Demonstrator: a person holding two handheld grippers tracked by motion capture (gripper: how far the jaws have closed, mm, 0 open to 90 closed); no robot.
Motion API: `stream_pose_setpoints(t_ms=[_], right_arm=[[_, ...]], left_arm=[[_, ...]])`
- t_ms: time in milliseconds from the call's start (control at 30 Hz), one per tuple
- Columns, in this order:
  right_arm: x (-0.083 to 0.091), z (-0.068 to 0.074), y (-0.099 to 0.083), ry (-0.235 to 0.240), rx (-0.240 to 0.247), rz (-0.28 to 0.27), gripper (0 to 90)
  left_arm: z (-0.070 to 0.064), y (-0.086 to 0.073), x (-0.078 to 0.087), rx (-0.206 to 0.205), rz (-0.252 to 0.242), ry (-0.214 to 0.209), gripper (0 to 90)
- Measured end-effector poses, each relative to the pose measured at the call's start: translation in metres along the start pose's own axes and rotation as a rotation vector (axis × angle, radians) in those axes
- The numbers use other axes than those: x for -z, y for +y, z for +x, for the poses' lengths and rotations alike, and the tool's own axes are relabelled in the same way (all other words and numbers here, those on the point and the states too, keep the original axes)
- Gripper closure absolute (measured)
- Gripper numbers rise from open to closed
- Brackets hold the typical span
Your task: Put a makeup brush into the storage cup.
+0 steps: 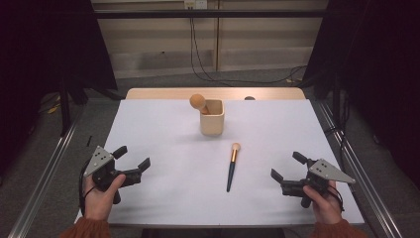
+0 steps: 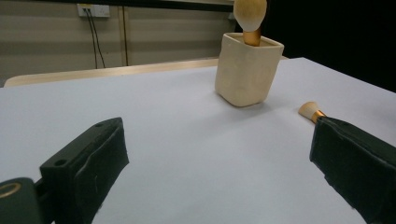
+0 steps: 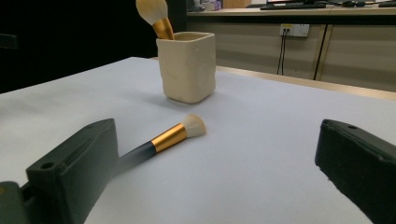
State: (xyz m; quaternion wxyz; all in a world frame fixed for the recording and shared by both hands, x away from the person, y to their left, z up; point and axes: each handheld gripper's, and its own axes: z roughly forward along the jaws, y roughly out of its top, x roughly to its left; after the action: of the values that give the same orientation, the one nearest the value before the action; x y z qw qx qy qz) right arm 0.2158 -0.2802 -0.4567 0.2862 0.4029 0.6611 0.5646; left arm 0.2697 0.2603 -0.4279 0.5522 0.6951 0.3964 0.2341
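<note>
Two grippers rest low over the white table (image 1: 163, 129), one at each near corner, and neither holds anything. At the left, the left gripper (image 1: 132, 157) sits in the person's left hand (image 1: 101, 191), its jaws spread wide with bare tabletop between them; in the left gripper view those jaws frame the table from either side. Further in, near the far middle of the table, stands a cream cup (image 1: 212, 118), upright, with a round-headed brush (image 1: 198, 102) standing in it and leaning toward the left. Just in front of the cup and slightly to its right, a second brush (image 1: 232, 166) lies flat on the table, its pale bristles pointing toward the cup and its dark handle pointing toward the person; it sits apart from the cup and well apart from both grippers. At the right, the right gripper (image 1: 288, 166) is held in the right hand (image 1: 324, 198), jaws likewise spread wide.
</note>
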Motion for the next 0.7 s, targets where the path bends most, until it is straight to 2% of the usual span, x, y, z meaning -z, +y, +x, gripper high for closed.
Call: stream_pose_setpoints(t_ms=[100,133,267,467,567,700], right_arm=[[0.001,0.0,0.0,0.001,-0.004,0.001,0.0],[0.001,-0.001,0.0,-0.002,-0.004,0.001,0.0],[0.001,-0.002,0.0,-0.011,-0.009,0.0,0.0],[0.003,-0.001,0.0,-0.014,-0.002,-0.002,0.0],[0.004,-0.001,0.0,-0.017,-0.002,-0.004,0.0],[0.005,-0.002,0.0,-0.02,-0.006,-0.005,0.0]], left_arm=[[-0.004,-0.002,0.006,-0.025,-0.004,0.018,3.8],[-0.005,-0.002,0.007,-0.02,-0.002,0.006,3.7],[-0.01,-0.007,0.013,-0.015,0.002,0.004,3.4],[-0.007,-0.016,0.016,0.003,0.004,0.001,3.4],[-0.009,-0.015,0.016,-0.022,0.003,-0.003,3.4],[-0.01,-0.014,0.016,-0.021,0.001,0.0,3.4]])
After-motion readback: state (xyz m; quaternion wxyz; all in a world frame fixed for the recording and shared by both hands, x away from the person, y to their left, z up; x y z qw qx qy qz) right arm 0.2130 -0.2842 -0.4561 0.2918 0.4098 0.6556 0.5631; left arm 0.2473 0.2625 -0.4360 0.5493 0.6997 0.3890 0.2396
